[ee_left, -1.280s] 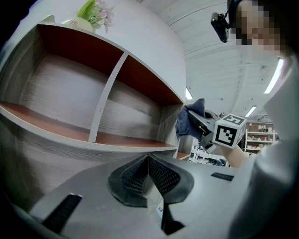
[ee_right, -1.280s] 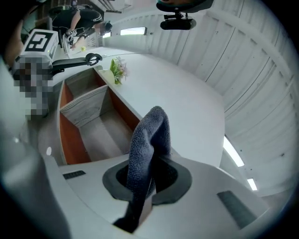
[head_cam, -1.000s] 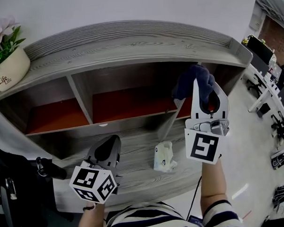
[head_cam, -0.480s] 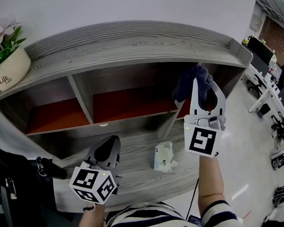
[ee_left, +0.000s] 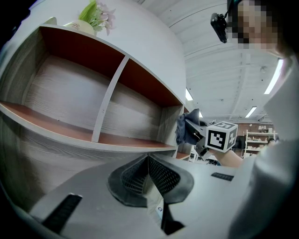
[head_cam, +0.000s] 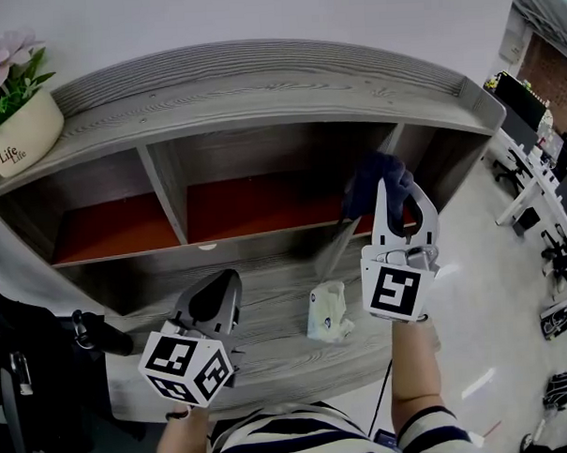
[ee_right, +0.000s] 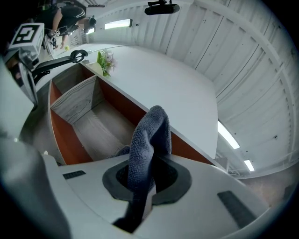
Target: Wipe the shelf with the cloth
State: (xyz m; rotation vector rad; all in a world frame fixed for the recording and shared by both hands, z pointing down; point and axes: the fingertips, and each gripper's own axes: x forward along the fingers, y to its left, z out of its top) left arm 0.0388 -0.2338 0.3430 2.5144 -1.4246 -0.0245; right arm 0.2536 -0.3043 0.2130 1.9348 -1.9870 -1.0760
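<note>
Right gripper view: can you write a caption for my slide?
Right gripper clamps a blue-grey cloth in front of the wooden shelf.

A grey wood-grain shelf [head_cam: 259,90] with a curved top board and open compartments floored in red-brown carries a cream flower pot [head_cam: 21,134] with pink blooms at its top left end, while a crumpled white packet [head_cam: 327,313] lies on its lower ledge.

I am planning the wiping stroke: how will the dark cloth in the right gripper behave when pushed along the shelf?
Probably floppy: the cloth folds over itself above the right gripper, which is shut on it. Its fuzzy weave suggests it would drag, not slip, on the wooden shelf.
</note>
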